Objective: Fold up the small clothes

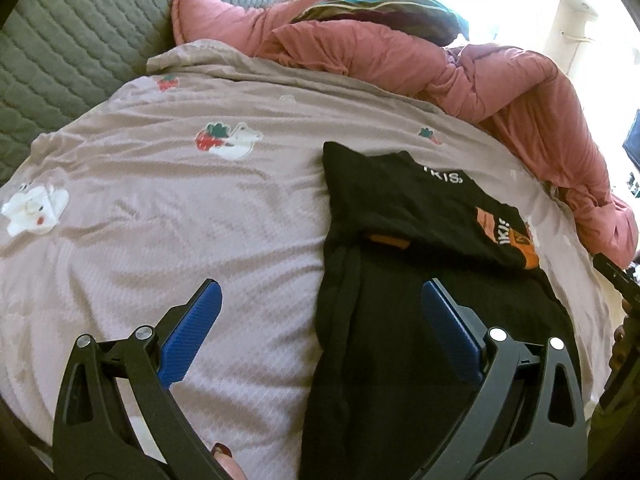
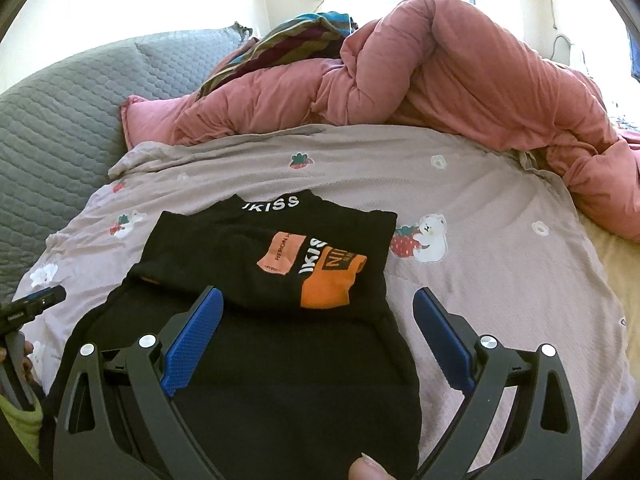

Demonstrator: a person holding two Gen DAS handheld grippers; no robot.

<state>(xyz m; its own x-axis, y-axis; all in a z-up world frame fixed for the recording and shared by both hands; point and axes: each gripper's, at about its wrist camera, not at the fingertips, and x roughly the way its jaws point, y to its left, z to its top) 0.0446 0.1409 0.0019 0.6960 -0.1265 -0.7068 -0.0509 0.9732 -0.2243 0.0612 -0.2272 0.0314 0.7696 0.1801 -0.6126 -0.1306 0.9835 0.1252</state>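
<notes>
Hovering with fingers spread wide, the left gripper (image 1: 320,300) is straddling the left edge of the black shirt (image 1: 420,216) lying on the strawberry-print sheet (image 1: 180,220). In the right wrist view, the right gripper (image 2: 318,306) is hanging spread apart above the partly folded shirt, holding nothing.

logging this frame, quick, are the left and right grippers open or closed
Left gripper: open, holding nothing.
Right gripper: open, holding nothing, over the black shirt.

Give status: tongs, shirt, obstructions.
Left tongs open, empty, at the shirt's left edge. Right tongs open, empty, above the black shirt, partly folded on the sheet. Pink duvet heaped behind, not touching it.
</notes>
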